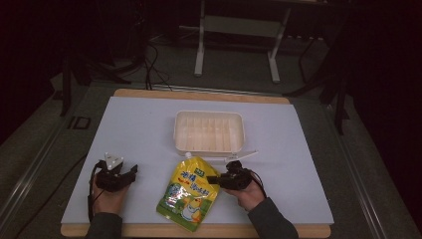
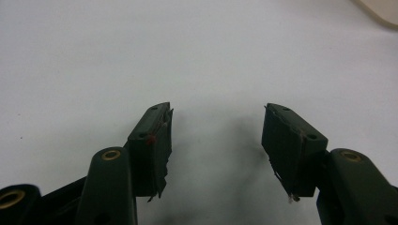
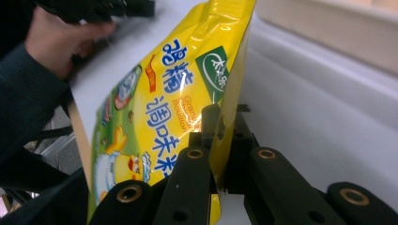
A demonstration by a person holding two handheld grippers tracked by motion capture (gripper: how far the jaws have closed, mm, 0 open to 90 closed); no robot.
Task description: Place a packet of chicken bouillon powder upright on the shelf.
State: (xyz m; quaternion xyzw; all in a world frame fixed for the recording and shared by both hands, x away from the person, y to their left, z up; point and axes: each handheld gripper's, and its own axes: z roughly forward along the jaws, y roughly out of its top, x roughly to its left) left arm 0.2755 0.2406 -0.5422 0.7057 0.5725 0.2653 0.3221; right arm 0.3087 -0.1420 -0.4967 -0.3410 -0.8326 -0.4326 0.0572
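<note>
A yellow seasoning pouch point(image 1: 189, 193) with blue print and a white spout lies near the table's front, just in front of a white plastic tray point(image 1: 209, 131). My right gripper point(image 1: 213, 179) is shut on the pouch's right edge; in the right gripper view the pouch point(image 3: 159, 108) stands between the two black jaws, which pinch its side seam. My left gripper point(image 1: 130, 172) rests on the white table to the left of the pouch, apart from it. Its jaws point(image 2: 216, 136) stand open over bare table with nothing between them.
The white tray is empty and sits at the table's middle, a corner of it showing in the left gripper view point(image 2: 382, 9). A thin white stick point(image 1: 239, 156) lies in front of the tray. The wooden table edge point(image 1: 199, 231) runs close behind my hands.
</note>
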